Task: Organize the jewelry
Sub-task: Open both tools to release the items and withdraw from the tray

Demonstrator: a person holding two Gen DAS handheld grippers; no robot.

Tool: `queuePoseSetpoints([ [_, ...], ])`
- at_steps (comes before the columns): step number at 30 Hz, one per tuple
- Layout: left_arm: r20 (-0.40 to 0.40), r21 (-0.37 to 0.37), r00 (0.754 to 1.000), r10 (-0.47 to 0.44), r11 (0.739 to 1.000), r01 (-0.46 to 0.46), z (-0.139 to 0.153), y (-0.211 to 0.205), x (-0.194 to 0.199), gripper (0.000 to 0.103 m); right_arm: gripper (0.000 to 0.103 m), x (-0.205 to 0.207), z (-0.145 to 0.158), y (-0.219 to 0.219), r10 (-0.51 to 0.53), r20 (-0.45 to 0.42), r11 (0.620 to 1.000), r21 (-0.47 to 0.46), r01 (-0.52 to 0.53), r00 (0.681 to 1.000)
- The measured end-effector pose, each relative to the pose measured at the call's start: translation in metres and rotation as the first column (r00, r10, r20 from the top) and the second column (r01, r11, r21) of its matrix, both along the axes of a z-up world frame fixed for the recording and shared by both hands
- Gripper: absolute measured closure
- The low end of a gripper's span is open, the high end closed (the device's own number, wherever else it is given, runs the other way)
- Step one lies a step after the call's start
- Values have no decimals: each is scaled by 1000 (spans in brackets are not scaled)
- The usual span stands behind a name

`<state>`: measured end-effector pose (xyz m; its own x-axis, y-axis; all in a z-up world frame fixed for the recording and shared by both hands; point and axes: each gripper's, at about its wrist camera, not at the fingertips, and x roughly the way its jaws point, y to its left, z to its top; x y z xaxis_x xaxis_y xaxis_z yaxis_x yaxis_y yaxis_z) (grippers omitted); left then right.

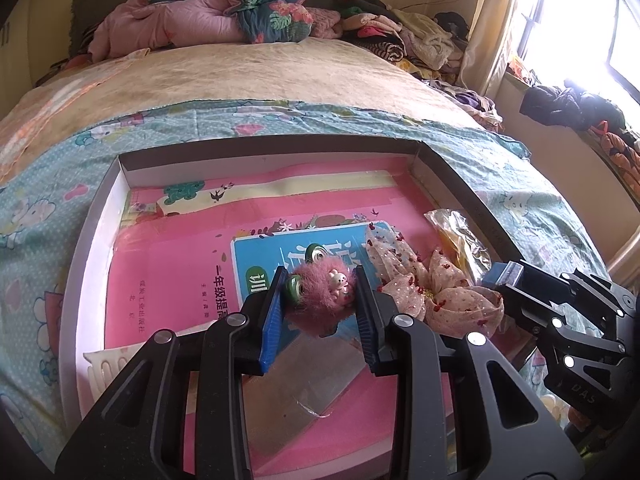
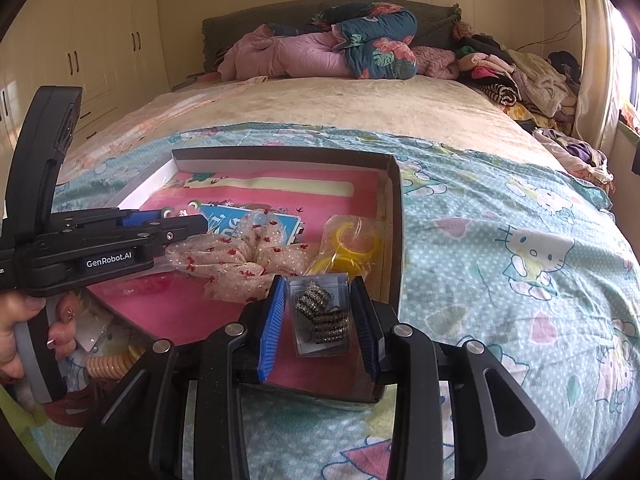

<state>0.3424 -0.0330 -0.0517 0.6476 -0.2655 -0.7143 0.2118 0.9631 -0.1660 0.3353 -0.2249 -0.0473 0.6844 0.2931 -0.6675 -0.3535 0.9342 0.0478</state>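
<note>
Left wrist view showed your left gripper point(image 1: 318, 300) with its blue-padded jaws clamped on a fluffy pink hair ornament point(image 1: 320, 296), which carried green eye-like rings and a small white figure on top. You held it over the shallow cardboard box point(image 1: 92, 240) lying on the bed point(image 1: 240, 76), above the pink booklet point(image 1: 180, 248) that lined the box floor and its blue label. Just beside the ornament, toward the right side of the box, lay a sheer pink scrunchie point(image 1: 432, 296) dotted with red, and past it, against the box's right wall, a clear bag of yellow rings point(image 1: 460, 240). A white comb point(image 1: 108, 364) rested near the box's near left corner. Your right gripper point(image 1: 508, 276) came in from the right edge of the box, its tips next to the scrunchie. Right wrist view showed that right gripper point(image 2: 318, 320) with its jaws closed on a small clear plastic case point(image 2: 320, 316) holding dark sparkly jewelry, near the box's near right corner, whether touching the floor or held above it I could not tell. The scrunchie point(image 2: 240, 260) sat just beyond the case, with the bag of yellow rings point(image 2: 352, 244) against the right wall. Your left hand point(image 2: 24, 332) gripped the handle of the left gripper point(image 2: 168, 220) at the left of the box. A coiled beige hair tie point(image 2: 112, 364) lay on the cartoon-cat sheet point(image 2: 520, 248) outside the box's near edge.
</note>
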Motion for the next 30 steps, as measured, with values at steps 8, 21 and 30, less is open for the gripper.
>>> queuePoseSetpoints([
  [8, 15, -2, 1000, 3, 1000, -3, 7, -1, -12, 59, 55, -14, 7, -7, -11, 18, 1000, 8, 11, 1000],
  [21, 87, -22, 996, 27, 999, -25, 29, 7, -47, 28, 38, -42, 21, -17, -47, 59, 999, 19, 46, 997],
  [30, 140, -43, 989, 55, 998, -49, 43, 17, -82, 13, 31, -62, 31, -29, -75, 76, 997, 41, 72, 994],
])
